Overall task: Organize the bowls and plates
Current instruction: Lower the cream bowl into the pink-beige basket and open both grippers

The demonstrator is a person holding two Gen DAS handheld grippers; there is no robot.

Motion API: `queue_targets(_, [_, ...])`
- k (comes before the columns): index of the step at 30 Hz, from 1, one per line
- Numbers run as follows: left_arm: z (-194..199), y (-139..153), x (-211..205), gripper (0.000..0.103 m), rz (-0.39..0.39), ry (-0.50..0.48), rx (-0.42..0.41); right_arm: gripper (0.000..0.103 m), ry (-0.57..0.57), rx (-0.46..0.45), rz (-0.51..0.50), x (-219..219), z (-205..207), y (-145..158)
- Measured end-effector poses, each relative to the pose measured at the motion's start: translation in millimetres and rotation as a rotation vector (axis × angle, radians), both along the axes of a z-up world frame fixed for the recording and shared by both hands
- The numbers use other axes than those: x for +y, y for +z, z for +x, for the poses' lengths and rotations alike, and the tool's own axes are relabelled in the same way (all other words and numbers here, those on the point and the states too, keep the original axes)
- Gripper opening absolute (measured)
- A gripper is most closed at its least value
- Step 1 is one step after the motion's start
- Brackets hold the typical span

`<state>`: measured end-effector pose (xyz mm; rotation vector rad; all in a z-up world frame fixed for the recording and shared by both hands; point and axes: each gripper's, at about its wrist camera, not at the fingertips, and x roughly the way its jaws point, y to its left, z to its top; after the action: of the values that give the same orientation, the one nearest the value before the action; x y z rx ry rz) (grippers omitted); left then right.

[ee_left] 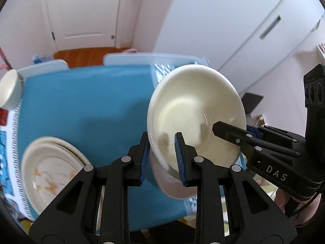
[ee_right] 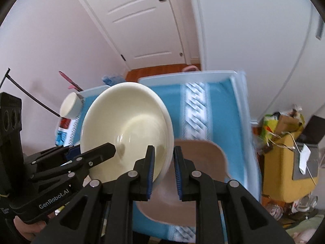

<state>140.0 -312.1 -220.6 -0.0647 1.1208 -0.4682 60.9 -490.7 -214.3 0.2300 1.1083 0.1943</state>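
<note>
**Both grippers carry a cream bowl**

Together, angled steeply down, the left gripper (ee_left: 162,156) and right gripper (ee_right: 163,172) pinch opposite rims of the cream bowl (ee_left: 195,109), jaws nearly closed. Glossy and tilted, it hangs centre-frame above the blue tablecloth (ee_left: 85,105), near stacked plates (ee_left: 50,168) at lower left.

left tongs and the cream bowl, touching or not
Touching. The left wrist view shows the left tongs clamped on the cream bowl, blue pads pressing either side of its rim.
</note>
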Motion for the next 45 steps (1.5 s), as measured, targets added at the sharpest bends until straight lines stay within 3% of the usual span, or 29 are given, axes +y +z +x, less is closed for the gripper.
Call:
queue_targets(11, [-16.3,-61.6,-37.7,0.022,0.106,-0.083,0.095,0.017,-0.052,0.111,0.004,-30.0,-21.8,-60.8])
queue_targets(19, [-8.3,-86.4,-46.2,0.022,0.178,-0.114,0.119,0.017,-0.047,0.138,-0.028,-29.5,-22.7,-79.1])
queue_targets(30, [-3.9,-95.8,-56.2,0.022,0.239,-0.145,0.124,0.017,-0.053,0.167,-0.032,-30.1,-20.6,-91.4])
queue_targets(45, [-6.0,-84.9,-58.3,0.022,0.243,-0.163,0.109,0.017,-0.08,0.192,-0.022,-34.6,-20.6,-92.0])
